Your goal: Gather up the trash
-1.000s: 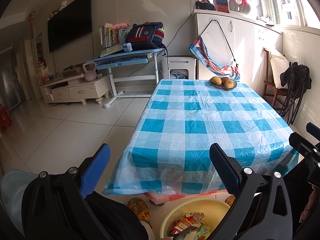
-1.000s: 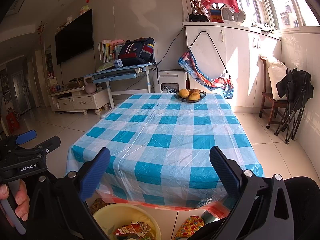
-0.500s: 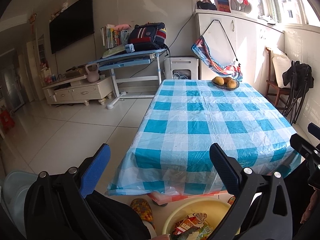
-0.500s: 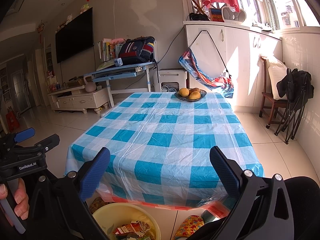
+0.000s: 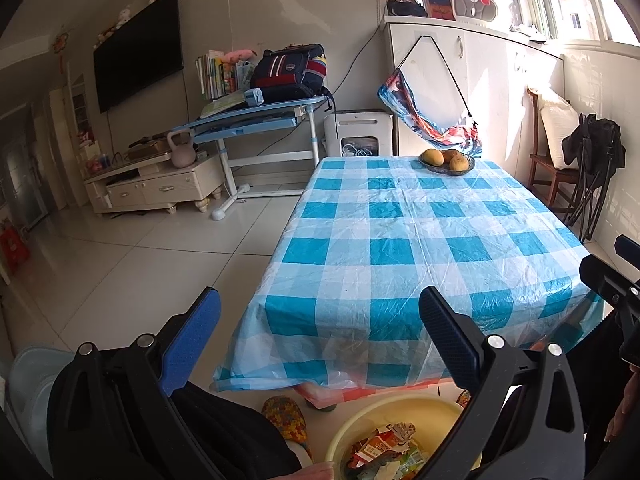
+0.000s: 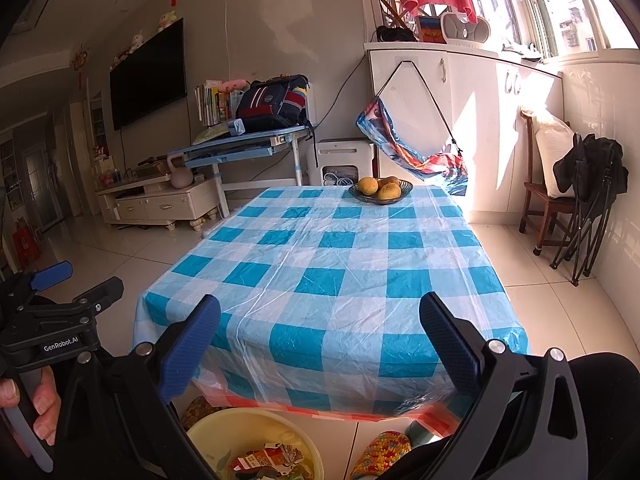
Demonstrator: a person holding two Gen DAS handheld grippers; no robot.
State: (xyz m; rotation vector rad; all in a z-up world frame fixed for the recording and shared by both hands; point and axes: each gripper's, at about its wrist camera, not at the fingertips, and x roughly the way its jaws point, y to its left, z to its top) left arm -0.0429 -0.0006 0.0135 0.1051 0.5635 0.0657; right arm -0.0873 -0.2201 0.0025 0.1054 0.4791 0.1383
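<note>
Blue pads line both claws. Left claw (image 5: 320,320): jaws spread wide, nothing between them, held short of the near edge of the counter (image 5: 400,240). Right claw (image 6: 320,320): jaws likewise spread wide and empty, also held short of that edge. A hand (image 6: 36,404) grips the left claw's handle, seen at the left of the right wrist view.

Below both claws, on the floor just in front of the counter, stands a yellow basin (image 5: 384,420). Trash (image 5: 384,456), crumpled wrappers, lies inside it. A patterned slipper (image 5: 286,420) lies beside the basin.

Counter is covered by a blue-and-white checked cloth under clear plastic. Its only load is a fruit bowl (image 5: 446,162) at the far end, well apart from both claws. No trash is visible on the cloth.
</note>
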